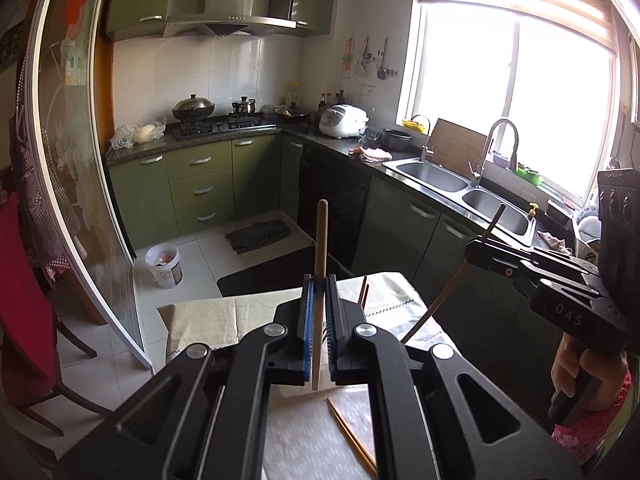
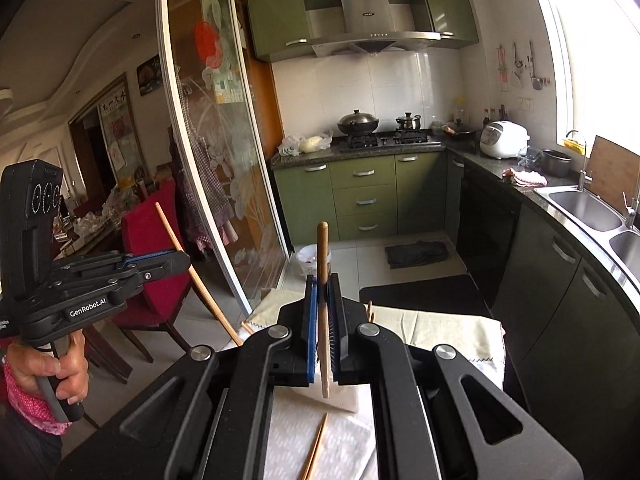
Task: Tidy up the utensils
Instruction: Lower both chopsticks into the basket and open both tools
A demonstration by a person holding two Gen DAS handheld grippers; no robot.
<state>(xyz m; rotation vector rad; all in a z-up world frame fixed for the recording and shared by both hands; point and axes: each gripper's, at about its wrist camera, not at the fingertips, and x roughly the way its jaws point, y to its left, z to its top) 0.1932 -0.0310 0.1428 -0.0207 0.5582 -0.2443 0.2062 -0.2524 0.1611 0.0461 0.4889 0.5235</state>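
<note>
Slippage was the risk: left gripper point(image 1: 319, 292) and right gripper point(image 2: 324, 292) each pinched one chopstick point(image 1: 321, 264) upright above the worktop point(image 1: 224, 316), so either stick could pivot or drop

Olive-green cabinets point(image 1: 200, 184) fill the centre of the left wrist view. A pale wooden chopstick point(image 1: 320, 280) stands between blue pads point(image 1: 307, 320). Lower centre, a white cloth point(image 1: 304, 440) has grey dashes. At the right view's left, a red chair point(image 2: 156, 256).
</note>
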